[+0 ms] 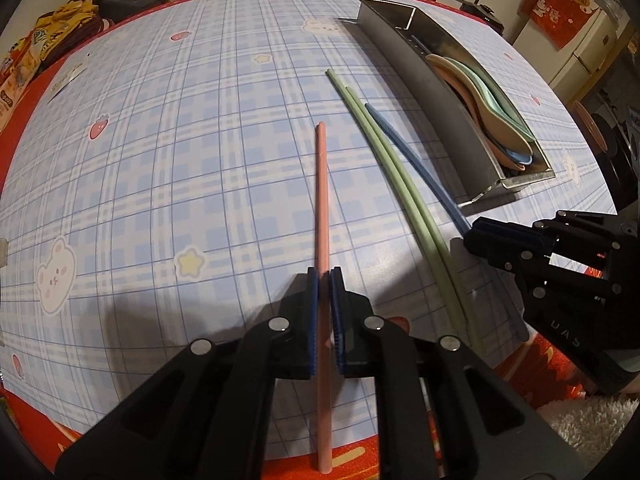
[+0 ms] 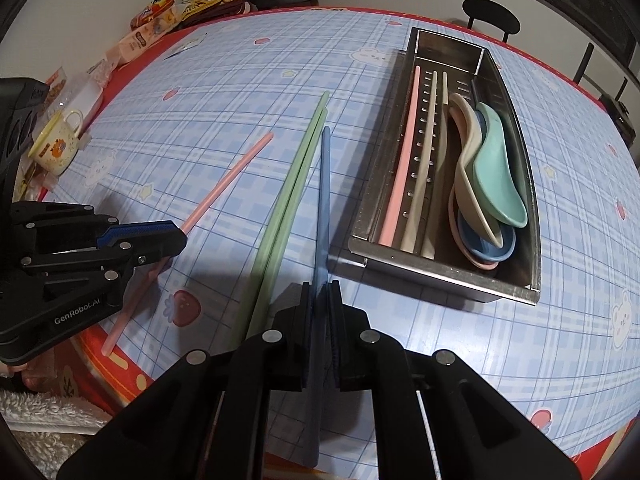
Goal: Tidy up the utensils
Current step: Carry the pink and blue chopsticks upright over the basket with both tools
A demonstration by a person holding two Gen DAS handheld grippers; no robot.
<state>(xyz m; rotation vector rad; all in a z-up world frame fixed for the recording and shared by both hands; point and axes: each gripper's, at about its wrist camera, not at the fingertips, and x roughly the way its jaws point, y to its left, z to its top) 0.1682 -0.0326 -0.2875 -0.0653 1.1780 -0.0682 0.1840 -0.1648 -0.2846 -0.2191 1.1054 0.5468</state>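
Pinching the pink chopstick (image 1: 322, 216) between closed fingers, the left gripper (image 1: 324, 276) grips near its thick end. The right gripper (image 2: 320, 286) clamps the blue chopstick (image 2: 322, 208), beside the green pair (image 2: 292, 188) and metal tray (image 2: 440, 280)

Pale blue plaid surface (image 2: 460, 360) with strawberries, stars, bunnies, red-edged. Pink chopstick (image 1: 322, 200) at 12 o'clock, green pair (image 1: 400, 176) and blue chopstick (image 2: 323, 184) at 1 o'clock. Silver tray (image 2: 440, 276).
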